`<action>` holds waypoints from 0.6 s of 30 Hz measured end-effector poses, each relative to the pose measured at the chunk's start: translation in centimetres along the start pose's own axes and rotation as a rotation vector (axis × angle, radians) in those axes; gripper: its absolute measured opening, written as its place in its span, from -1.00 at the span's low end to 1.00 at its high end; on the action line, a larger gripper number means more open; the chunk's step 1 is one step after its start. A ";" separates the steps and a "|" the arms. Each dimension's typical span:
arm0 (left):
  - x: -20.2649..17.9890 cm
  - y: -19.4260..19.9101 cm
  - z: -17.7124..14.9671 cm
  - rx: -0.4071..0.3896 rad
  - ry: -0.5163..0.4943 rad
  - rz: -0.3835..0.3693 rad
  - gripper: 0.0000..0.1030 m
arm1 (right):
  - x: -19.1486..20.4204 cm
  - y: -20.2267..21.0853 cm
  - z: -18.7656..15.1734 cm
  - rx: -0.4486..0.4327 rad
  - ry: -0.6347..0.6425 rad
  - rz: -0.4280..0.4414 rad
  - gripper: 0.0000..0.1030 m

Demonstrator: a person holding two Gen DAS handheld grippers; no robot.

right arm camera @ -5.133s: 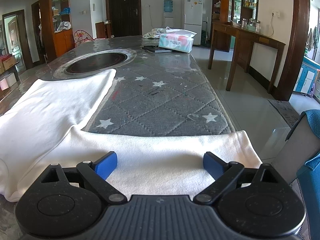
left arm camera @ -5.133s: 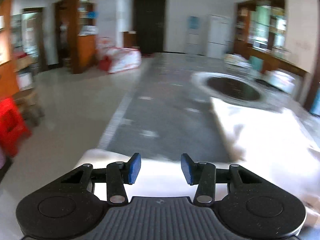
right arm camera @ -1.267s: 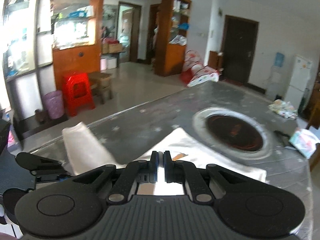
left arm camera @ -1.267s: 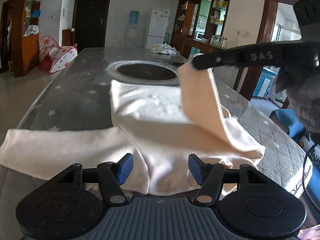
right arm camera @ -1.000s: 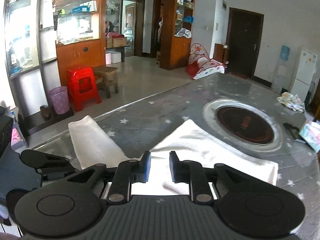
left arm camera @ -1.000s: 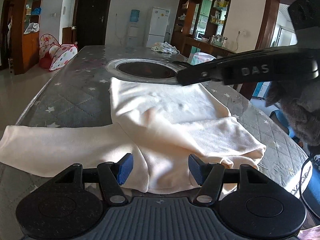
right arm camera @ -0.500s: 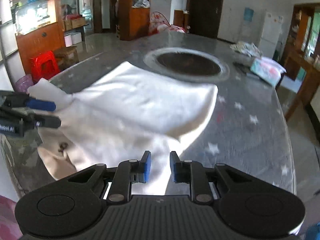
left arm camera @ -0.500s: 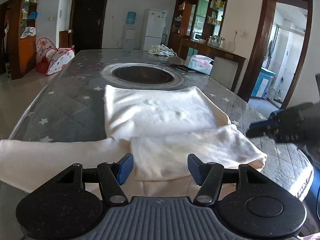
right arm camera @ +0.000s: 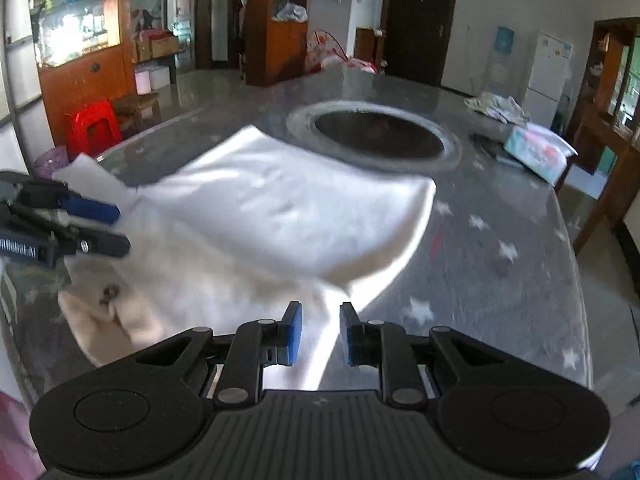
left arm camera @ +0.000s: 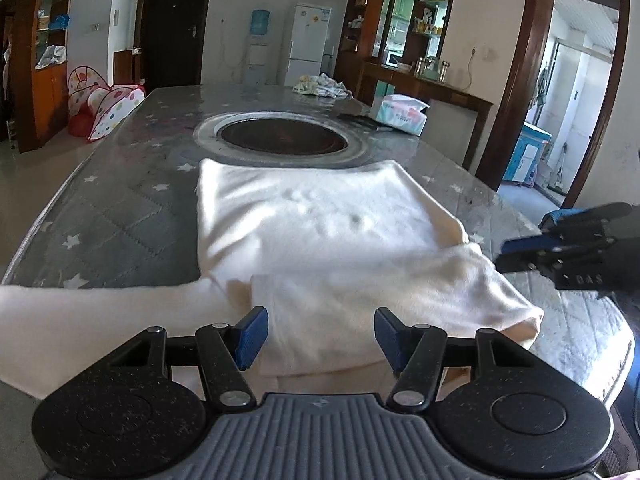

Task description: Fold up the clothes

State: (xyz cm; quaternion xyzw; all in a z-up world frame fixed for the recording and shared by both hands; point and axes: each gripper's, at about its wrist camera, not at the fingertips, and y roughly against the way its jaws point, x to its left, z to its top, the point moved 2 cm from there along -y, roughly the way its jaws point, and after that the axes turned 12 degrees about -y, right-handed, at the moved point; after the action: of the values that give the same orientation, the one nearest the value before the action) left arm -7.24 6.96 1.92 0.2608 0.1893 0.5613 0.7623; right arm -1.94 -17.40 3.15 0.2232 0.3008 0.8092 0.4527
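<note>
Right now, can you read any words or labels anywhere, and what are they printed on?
"DAS": on the right gripper, seen from the left camera.
White lettering on the left gripper, seen from the right camera: too blurred to read.
Tissue pack and fridge stickers: too small to read.

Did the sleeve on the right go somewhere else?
Yes. The right sleeve that stretched toward the table edge now lies folded across the shirt.
</note>
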 end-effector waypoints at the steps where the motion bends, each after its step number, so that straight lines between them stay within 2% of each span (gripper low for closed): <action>1: 0.1 -0.2 0.1 -0.002 0.005 0.000 0.20 | 0.1 -0.3 0.3 -0.004 0.003 0.005 -0.63; 8: 0.9 -1.8 0.7 0.002 0.044 -0.015 0.20 | 0.8 -3.7 0.4 0.046 0.010 0.020 -0.64; 13: 1.4 -1.9 0.5 -0.001 0.065 -0.016 0.19 | 1.0 -3.3 0.4 0.036 0.013 0.025 -0.63; 18: 2.9 -0.2 -0.4 -0.016 0.101 0.047 0.21 | 1.5 -3.6 0.0 0.047 0.031 0.022 -0.62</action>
State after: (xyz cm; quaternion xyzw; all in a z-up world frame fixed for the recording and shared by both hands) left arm -6.48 9.74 1.44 0.2303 0.2167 0.5929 0.7406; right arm -0.55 -14.61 0.83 0.2244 0.3242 0.8101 0.4339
